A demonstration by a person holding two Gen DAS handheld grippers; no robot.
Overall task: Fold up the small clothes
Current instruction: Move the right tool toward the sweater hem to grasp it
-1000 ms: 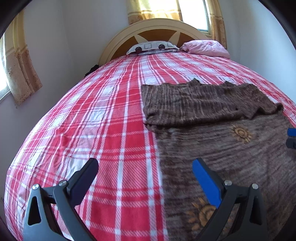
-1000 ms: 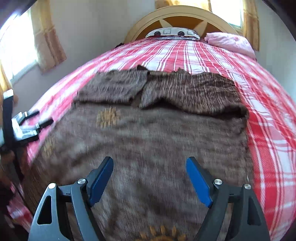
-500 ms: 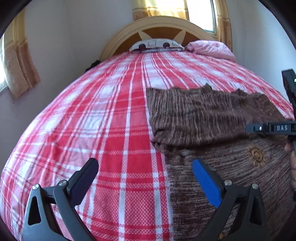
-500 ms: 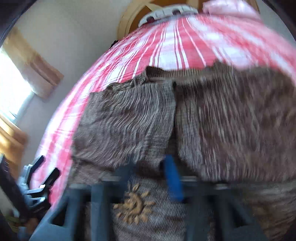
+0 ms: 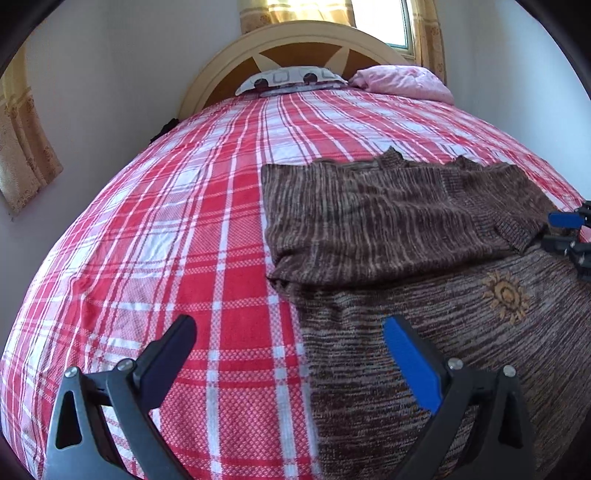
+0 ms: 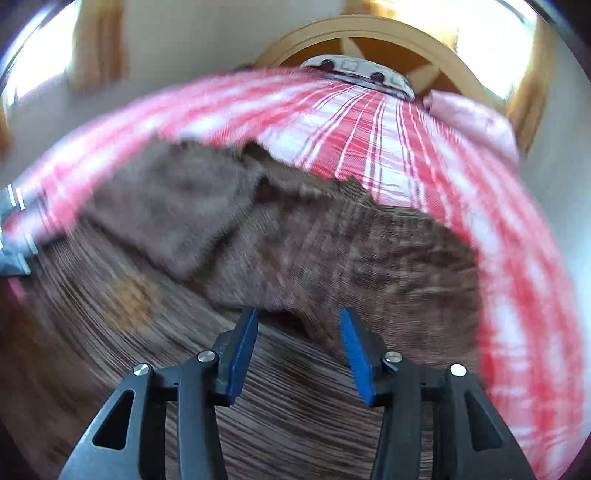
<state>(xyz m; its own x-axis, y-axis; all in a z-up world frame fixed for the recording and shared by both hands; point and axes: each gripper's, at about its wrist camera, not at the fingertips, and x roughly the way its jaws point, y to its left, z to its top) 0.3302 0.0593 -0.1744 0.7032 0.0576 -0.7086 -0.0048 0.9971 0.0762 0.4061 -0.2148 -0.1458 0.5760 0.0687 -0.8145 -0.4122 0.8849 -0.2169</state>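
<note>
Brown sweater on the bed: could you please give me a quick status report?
Left gripper open, empty. Right gripper jaws opening, nothing between them. Brown sweater flat on plaid bedspread, sleeves folded in. Nothing in the way.

A bed (image 5: pixel 192 206) spread with a red-and-white plaid cover fills the room, seen from its foot. At its far end stands an arched headboard (image 5: pixel 295 40), cream-framed with brown panels. Against the headboard lies a white pillow (image 5: pixel 291 75) with dark round marks; just beside it, on the right, a pink pillow (image 5: pixel 402 79). Yellow patterned curtains (image 5: pixel 299 11) hang at a window above the headboard, and another curtain (image 5: pixel 22 147) hangs on the pale wall left of the bed.
</note>
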